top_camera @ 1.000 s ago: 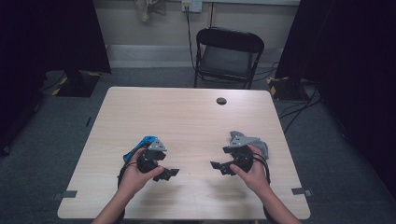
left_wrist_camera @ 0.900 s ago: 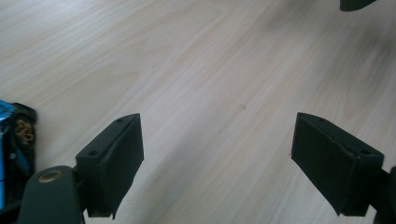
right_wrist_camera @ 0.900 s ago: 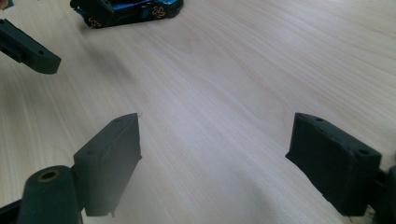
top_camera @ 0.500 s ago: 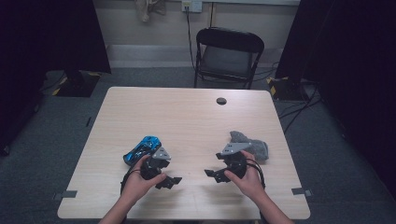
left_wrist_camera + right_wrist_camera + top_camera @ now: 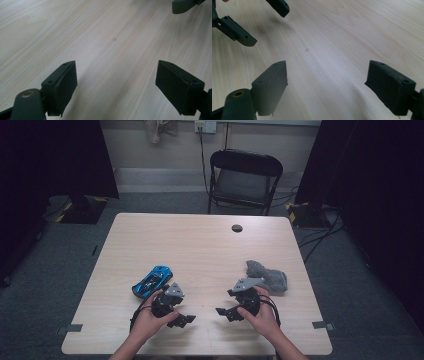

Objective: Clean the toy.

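A blue toy car (image 5: 152, 280) lies on the wooden table (image 5: 200, 250), just beyond my left gripper (image 5: 187, 319). A grey cloth (image 5: 267, 276) sits crumpled to the right, just behind my right gripper (image 5: 223, 312). Both grippers rest low near the table's front edge, their tips facing each other across a small gap. In the left gripper view my left gripper (image 5: 116, 86) stands open over bare wood, and a jaw of the right gripper (image 5: 183, 5) shows at the top right. In the right gripper view my right gripper (image 5: 327, 87) is open with nothing between its jaws; the left gripper's fingers (image 5: 237, 31) show at upper left.
A small dark round grommet (image 5: 237, 228) is set in the table near its far edge. A black folding chair (image 5: 242, 182) stands behind the table. Dark curtains hang at both sides, and cables run over the floor at right.
Both hands have drawn back toward the table's front edge and a little lower. The blue car and the grey cloth now lie uncovered beyond the grippers. Jaws stay as wide as before.
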Tool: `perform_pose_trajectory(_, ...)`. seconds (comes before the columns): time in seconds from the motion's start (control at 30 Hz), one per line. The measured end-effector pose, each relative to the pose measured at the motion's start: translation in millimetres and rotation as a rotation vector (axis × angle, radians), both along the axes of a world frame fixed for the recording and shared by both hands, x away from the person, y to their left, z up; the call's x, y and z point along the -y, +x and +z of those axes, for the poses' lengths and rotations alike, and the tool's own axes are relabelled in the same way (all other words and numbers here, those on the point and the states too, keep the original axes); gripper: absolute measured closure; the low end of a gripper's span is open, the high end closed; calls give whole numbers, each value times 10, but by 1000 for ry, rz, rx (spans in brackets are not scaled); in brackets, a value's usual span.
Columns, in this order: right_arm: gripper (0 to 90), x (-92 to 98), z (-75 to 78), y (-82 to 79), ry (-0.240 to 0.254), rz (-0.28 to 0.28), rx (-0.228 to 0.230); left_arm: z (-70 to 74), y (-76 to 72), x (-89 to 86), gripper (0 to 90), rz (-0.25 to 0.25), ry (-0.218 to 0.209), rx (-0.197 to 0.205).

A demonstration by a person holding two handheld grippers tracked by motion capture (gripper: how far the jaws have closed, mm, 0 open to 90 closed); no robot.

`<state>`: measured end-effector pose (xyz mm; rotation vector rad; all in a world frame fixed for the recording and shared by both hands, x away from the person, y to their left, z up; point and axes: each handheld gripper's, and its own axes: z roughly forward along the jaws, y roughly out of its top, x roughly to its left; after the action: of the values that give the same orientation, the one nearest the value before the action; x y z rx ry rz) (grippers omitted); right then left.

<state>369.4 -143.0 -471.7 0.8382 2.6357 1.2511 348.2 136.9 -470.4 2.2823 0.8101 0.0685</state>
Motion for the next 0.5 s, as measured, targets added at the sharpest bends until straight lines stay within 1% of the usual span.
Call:
perform_pose_trajectory(0.1, 163, -10, -30, -18, -3, 9, -7, -17, -11, 3, 172, -8, 4, -4)
perform_pose_trajectory(0.33, 164, -13, -60, -40, -3, 13, -14, -39, -39, 25, 172, -12, -7, -3)
perform_pose_trajectory(0.5, 164, -14, -72, -59, -2, 19, -15, -62, -64, 59, 172, -35, 3, -8)
